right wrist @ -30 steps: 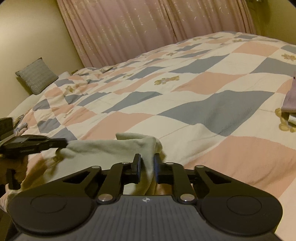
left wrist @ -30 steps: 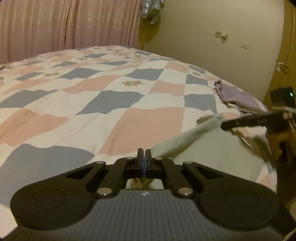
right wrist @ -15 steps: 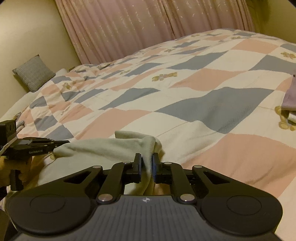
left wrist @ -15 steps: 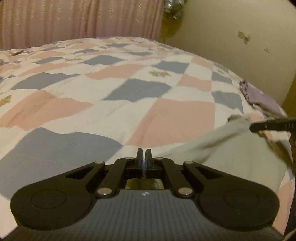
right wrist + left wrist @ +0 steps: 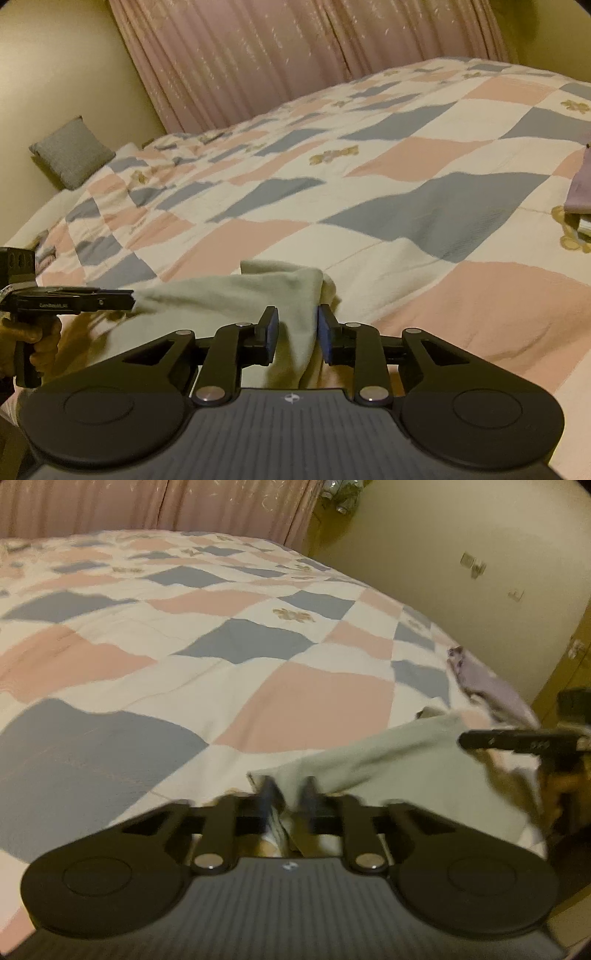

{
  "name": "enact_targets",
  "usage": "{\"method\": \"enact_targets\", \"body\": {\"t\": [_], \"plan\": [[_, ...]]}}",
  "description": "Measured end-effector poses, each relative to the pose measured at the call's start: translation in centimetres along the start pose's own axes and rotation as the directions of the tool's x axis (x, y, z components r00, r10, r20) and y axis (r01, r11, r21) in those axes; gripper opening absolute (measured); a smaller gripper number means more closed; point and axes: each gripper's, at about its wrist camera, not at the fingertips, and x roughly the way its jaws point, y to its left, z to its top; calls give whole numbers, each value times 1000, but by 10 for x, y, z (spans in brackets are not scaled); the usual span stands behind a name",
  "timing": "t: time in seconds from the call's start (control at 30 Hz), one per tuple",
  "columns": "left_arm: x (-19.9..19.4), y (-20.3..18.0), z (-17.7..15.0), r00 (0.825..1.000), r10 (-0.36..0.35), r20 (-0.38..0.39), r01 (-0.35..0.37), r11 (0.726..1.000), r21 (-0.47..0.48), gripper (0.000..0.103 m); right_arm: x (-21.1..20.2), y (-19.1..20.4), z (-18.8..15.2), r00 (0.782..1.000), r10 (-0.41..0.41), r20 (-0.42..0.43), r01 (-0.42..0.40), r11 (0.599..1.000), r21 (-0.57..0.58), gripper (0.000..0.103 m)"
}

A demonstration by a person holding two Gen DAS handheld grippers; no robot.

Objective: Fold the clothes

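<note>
the pale green soft cotton garment (image 5: 236,299) is lying across the near edge of the bed, stretched between the two tools over the pink, grey-blue and white checked quilt (image 5: 303,698). the left tool (image 5: 290,799) is sitting at one end of the cloth with its fingers parted and the fabric's corner lying loosely between them; that view is blurred. the right tool (image 5: 293,332) is spread too, its blue pads (image 5: 272,330) standing apart on either side of a fold of the garment without pressing it. a folded lilac cloth (image 5: 487,686) is resting near the bed's right edge, just beyond the green garment's far end. a grey square cushion (image 5: 72,157) is leaning against the yellow wall (image 5: 55,66) at the far left, well apart from the tools. pink pleated curtains (image 5: 295,55) are hanging behind the bed.
</note>
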Motion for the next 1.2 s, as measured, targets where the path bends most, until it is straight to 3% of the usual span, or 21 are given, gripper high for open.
{"method": "enact_targets", "body": {"t": [0.27, 0.33, 0.4, 0.73, 0.9, 1.1, 1.17, 1.2], "plan": [[-4, 1, 4, 999, 39, -13, -39, 999, 6, 6, 2, -3, 5, 1000, -16, -13, 17, 1000, 9, 29], [-5, 4, 5, 999, 48, -22, -48, 999, -10, 11, 3, -5, 7, 999, -16, -28, 16, 1000, 23, 43], [-2, 5, 4, 998, 42, -47, -43, 999, -12, 15, 8, -5, 8, 998, -20, -57, 21, 1000, 19, 48], [10, 5, 2, 992, 28, -123, -33, 999, -35, 25, 20, 6, 6, 993, -67, -99, 56, 992, -110, 48], [14, 15, 2, 991, -19, -131, 6, 994, -106, 26, 20, -1, 6, 995, -28, -94, 21, 996, -83, 48], [22, 15, 2, 991, -57, -119, 43, 992, -119, 27, 25, -14, 8, 995, 49, -81, -50, 999, -12, 53], [23, 13, 1, 991, -64, -115, 51, 992, -113, 23, 28, -17, 8, 994, 79, -81, -78, 997, 9, 55], [23, 11, 1, 991, -68, -114, 56, 992, -110, 21, 29, -16, 8, 993, 89, -83, -88, 996, 15, 51]]}}
